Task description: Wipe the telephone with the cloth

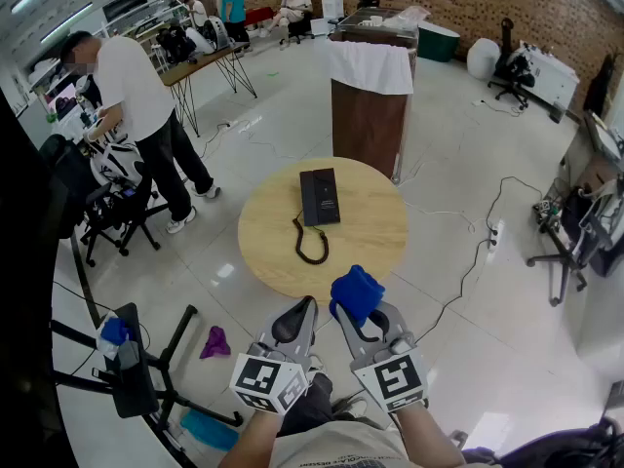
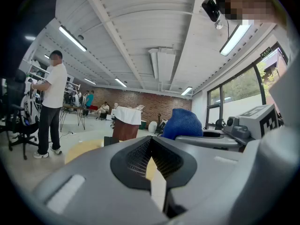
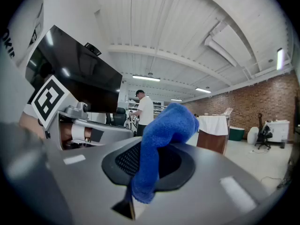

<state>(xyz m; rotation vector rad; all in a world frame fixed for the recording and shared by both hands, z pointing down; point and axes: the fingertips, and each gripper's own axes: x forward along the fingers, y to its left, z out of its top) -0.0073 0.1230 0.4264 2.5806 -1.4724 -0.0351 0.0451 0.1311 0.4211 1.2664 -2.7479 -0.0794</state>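
Note:
A black telephone [image 1: 319, 196] lies on the far half of a round wooden table [image 1: 374, 242], its coiled cord [image 1: 308, 242] trailing toward me. My right gripper [image 1: 353, 302] is shut on a blue cloth [image 1: 356, 292] that bunches out past the jaw tips [image 3: 161, 139]. It hovers off the table's near edge, short of the phone. My left gripper [image 1: 298, 312] sits just left of it, shut with nothing between its jaws [image 2: 151, 156]. In the left gripper view the blue cloth [image 2: 183, 124] shows to the right and the table top [image 2: 82, 150] shows low on the left.
A person in a white shirt [image 1: 136, 96] stands at the left by office chairs [image 1: 112, 203]. A brown cabinet draped in white [image 1: 369, 96] stands behind the table. A black stand [image 1: 136, 359] and a purple rag [image 1: 214, 342] lie on the floor at lower left. Cables [image 1: 478, 252] run at right.

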